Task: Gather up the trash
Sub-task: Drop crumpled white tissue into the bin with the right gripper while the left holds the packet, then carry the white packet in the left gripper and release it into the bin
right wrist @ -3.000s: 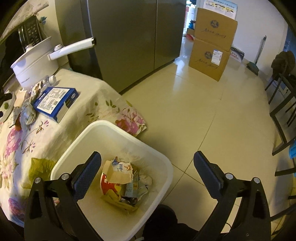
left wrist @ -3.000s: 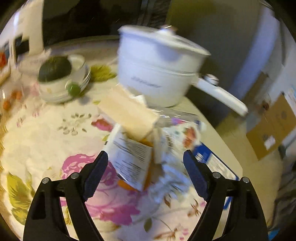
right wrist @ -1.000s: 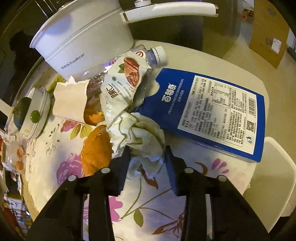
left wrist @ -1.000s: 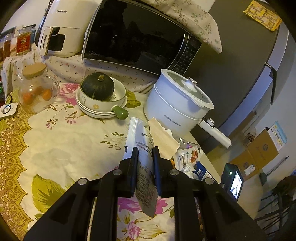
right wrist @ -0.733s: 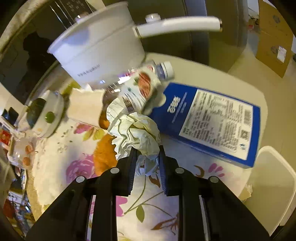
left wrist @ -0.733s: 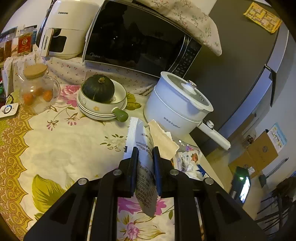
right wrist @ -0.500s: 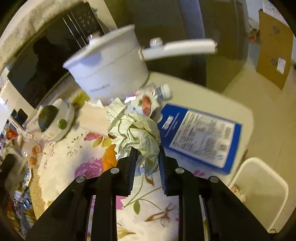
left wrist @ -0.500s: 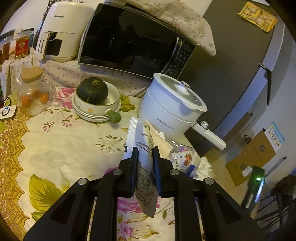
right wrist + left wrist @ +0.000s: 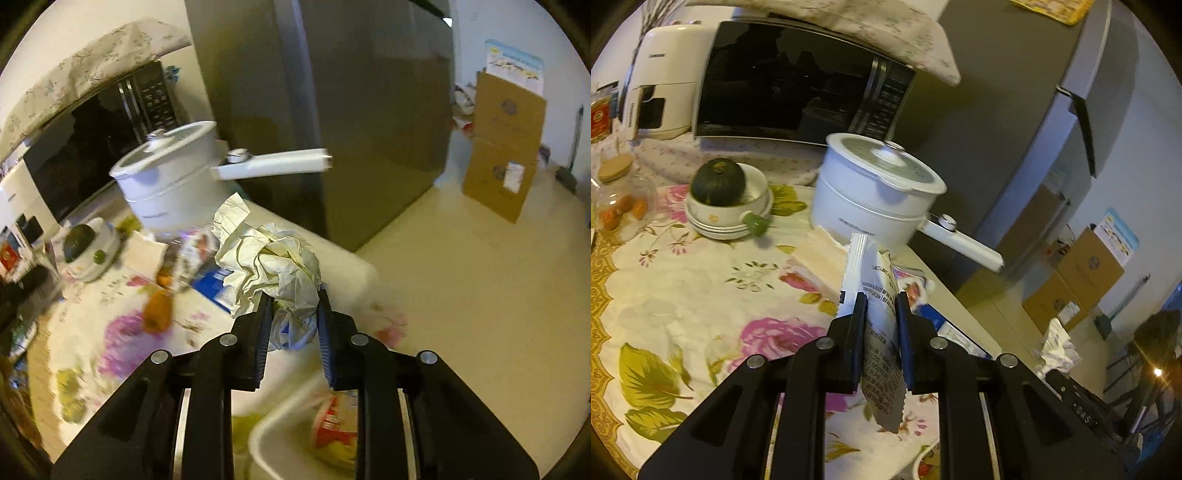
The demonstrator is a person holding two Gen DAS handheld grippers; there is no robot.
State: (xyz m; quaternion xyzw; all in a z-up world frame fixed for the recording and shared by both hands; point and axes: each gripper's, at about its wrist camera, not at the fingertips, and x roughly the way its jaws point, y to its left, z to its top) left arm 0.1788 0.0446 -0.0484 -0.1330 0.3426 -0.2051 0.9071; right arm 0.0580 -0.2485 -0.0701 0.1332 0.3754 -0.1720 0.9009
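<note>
Floral tablecloth [image 9: 683, 280], cream with pink roses and a gold border, covers the table; its far corner ends just short of the grey refrigerator [image 9: 332, 110], beyond which bare, pale tiled floor [image 9: 480, 277] runs clear to stacked cardboard boxes [image 9: 502, 155].

Landmark: white lidded cooking pot [image 9: 879, 195] with a long straight handle, standing at the table's far side. Behind it, a black microwave [image 9: 798, 85] under a floral cloth. Left of the pot, a dark green squash [image 9: 718, 181] in stacked bowls.

Left gripper [image 9: 879, 314]: jaws nearly together, clamped on a flat printed sachet [image 9: 881, 295] with a serrated edge, held upright in front of the pot, above the cloth.

Right gripper [image 9: 293, 314]: jaws narrowly set, pinching a crumpled wad of pale paper [image 9: 273, 266], creased and bulky, raised off the table in front of the pot. Below this gripper, the rim of a white bin [image 9: 280, 435], blurred, with red-and-yellow packaging inside.

Remaining on the table near the pot: a blue box [image 9: 214, 280], an orange scrap [image 9: 157, 310], a beige carton [image 9: 822, 258].
</note>
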